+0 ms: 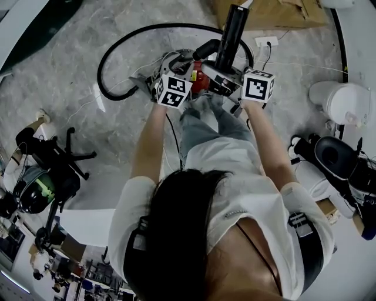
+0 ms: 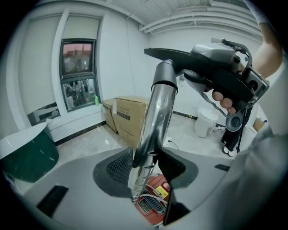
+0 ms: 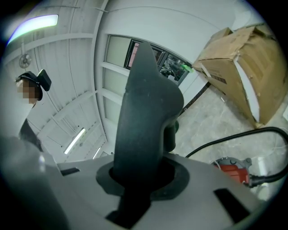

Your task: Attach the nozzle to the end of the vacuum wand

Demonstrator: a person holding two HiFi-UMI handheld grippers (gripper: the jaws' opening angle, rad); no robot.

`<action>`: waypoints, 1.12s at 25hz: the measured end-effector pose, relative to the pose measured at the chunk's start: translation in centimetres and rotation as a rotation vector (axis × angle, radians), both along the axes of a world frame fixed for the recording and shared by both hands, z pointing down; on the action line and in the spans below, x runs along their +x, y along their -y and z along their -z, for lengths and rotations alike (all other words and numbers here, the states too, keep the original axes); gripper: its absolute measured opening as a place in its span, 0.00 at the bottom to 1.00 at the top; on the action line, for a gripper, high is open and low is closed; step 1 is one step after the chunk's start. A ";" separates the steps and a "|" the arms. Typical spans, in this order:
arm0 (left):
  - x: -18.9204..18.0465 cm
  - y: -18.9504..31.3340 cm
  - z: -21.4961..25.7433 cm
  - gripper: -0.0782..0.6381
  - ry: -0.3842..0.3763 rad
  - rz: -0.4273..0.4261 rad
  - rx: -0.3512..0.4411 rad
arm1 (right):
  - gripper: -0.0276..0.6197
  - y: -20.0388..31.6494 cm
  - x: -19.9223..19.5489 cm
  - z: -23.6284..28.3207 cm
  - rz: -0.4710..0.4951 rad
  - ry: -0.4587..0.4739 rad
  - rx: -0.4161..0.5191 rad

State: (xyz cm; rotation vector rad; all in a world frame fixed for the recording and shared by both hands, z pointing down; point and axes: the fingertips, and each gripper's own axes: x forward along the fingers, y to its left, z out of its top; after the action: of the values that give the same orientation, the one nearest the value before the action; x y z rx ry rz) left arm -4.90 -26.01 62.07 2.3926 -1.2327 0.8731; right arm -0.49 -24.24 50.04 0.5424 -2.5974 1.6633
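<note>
My left gripper (image 2: 144,167) is shut on the shiny metal vacuum wand (image 2: 155,119), which stands nearly upright between its jaws. At the wand's top a grey collar (image 2: 164,79) meets the dark nozzle (image 2: 173,55). My right gripper (image 3: 141,176) is shut on that dark grey nozzle (image 3: 145,117). In the left gripper view the right gripper (image 2: 234,83) shows above, with a hand on it. From the head view both marker cubes flank the black tube (image 1: 232,34): left gripper (image 1: 187,69), right gripper (image 1: 234,75). The red vacuum body (image 1: 200,80) sits on the floor below them.
A black hose (image 1: 126,44) loops on the grey floor to the left. Cardboard boxes (image 1: 276,12) and a power strip (image 1: 265,41) lie beyond. A black office chair (image 1: 56,159) stands at left, a white bin (image 1: 343,103) and dark equipment (image 1: 335,156) at right.
</note>
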 end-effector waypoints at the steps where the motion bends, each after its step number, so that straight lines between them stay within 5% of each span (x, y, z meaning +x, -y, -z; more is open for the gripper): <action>1: 0.0 0.0 0.0 0.35 -0.002 0.000 -0.001 | 0.18 0.0 0.0 0.0 0.007 0.004 -0.002; 13: -0.4 0.0 -0.2 0.36 -0.010 0.003 -0.010 | 0.18 -0.7 -1.5 -0.2 0.087 0.000 -0.008; 28: -0.8 -0.4 -0.4 0.36 -0.015 -0.019 -0.039 | 0.18 -2.0 -2.5 -1.0 0.163 -0.178 0.110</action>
State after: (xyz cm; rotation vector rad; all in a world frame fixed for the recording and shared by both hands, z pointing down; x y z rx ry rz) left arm -5.69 -25.63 62.45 2.3799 -1.1787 0.8753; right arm -2.94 -22.28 50.99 0.4454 -2.5391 1.3656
